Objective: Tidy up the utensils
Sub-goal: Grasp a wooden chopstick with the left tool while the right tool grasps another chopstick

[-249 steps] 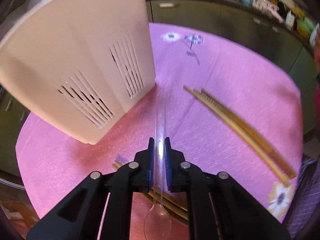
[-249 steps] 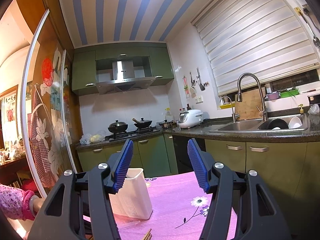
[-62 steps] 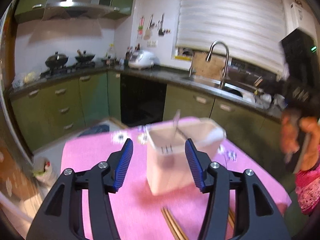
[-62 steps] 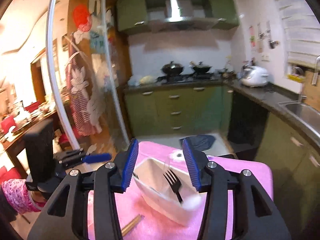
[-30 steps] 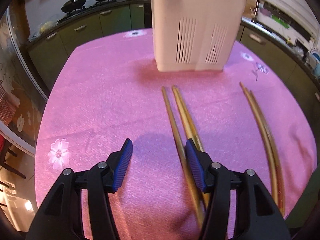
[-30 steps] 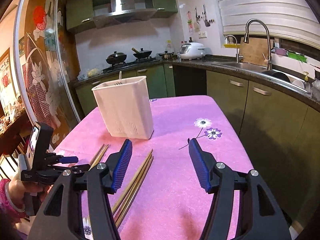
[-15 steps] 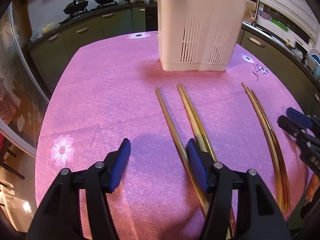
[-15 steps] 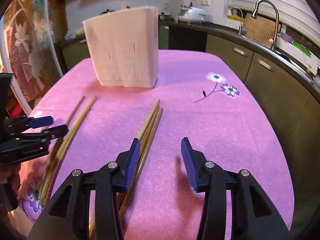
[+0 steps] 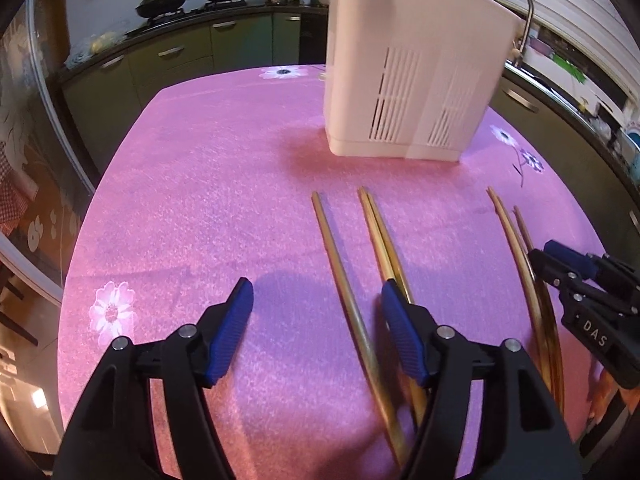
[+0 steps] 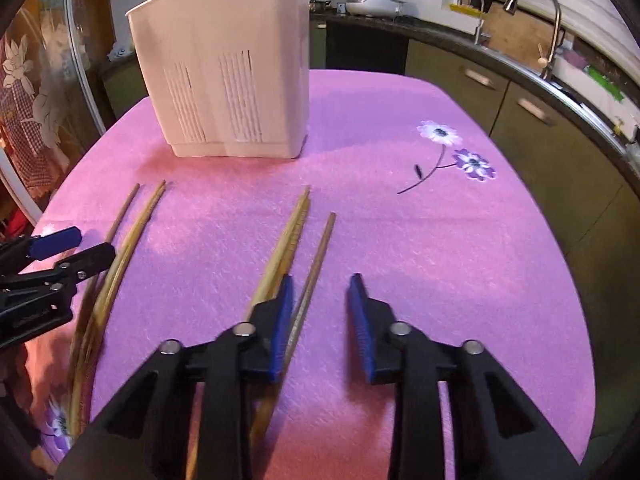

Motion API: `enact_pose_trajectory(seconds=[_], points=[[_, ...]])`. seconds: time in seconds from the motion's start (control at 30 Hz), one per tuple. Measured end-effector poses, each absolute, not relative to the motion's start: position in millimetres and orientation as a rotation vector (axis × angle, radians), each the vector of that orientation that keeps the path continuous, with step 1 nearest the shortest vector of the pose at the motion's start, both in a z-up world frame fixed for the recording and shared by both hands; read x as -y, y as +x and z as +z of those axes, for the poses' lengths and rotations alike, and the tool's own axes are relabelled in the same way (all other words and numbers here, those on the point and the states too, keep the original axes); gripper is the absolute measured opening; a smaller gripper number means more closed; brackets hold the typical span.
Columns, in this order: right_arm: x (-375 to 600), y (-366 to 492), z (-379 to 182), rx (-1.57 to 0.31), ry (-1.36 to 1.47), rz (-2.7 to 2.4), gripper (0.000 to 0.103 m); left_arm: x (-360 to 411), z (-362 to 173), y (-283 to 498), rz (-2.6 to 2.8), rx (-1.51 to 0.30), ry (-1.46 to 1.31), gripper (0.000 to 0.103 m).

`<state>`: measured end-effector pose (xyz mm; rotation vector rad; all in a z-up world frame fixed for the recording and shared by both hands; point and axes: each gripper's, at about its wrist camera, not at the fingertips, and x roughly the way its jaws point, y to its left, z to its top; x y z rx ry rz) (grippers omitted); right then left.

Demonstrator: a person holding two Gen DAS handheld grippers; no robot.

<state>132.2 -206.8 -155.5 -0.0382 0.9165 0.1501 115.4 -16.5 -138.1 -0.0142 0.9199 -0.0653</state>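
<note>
In the left wrist view the left gripper hangs low over the pink tablecloth, pointing steeply down toward the white utensil holder that stands upright near the tabletop's far edge; its fingers are spread with nothing pinched, a single chopstick lying on the cloth between them and a pair of chopsticks passing just under the right-hand pad. Toward the tabletop's right edge another pair of chopsticks lies lengthwise, and the right gripper reaches in over it. In the right wrist view the right gripper also tilts steeply down, close to the cloth, and its jaws are closing: one loose chopstick runs between them beside the left pad, which does not seem to press it yet, while the two joined sticks lie just outside that pad. The holder stands beyond the stick tips, near the far edge, and the left gripper shows at the tabletop's left edge over its own sticks. The step in hand looks like picking chopsticks off the cloth; next, the right jaws need to finish pinching the stick, lift it clear and carry it tip-down into the holder's open top.
</note>
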Motion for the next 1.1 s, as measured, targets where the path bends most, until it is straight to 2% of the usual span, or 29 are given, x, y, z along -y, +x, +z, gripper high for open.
enact_pose_trajectory(seconds=[0.03,0.07,0.23,0.3,0.37,0.53,0.9,1.1], points=[[206.5,133.5,-155.3,-0.927,-0.032,0.161,0.018,17.7,-137.9,115.3,-0.055,-0.917,-0.005,0.053],[205.6,133.8,-155.3,-0.933,-0.032,0.167,0.017,18.9,-137.9,115.2,-0.051,-0.916,0.003,0.044],[202.7,142.1,-152.7,-0.993,-0.043,0.193,0.015,22.7,-135.7,116.4,-0.069,-0.939,0.010,0.030],[196.0,144.2,-152.4,-0.998,-0.091,0.203,0.009,20.6,-135.1,119.3,-0.078,-0.945,-0.019,0.017],[193.3,144.5,-152.8,-1.000,-0.109,0.215,0.007,18.5,-135.5,122.9,-0.069,-0.946,-0.025,0.009],[211.1,151.9,-146.9,-1.022,-0.003,0.281,0.006,14.6,-134.8,129.0,-0.120,-0.965,-0.071,0.006],[242.2,128.1,-67.4,-0.794,0.134,0.364,0.006,38.5,-101.3,118.5,-0.167,-0.880,0.000,0.006],[251.9,113.9,-42.1,-0.729,0.159,0.392,0.006,46.4,-76.5,109.8,-0.192,-0.831,0.027,0.006]])
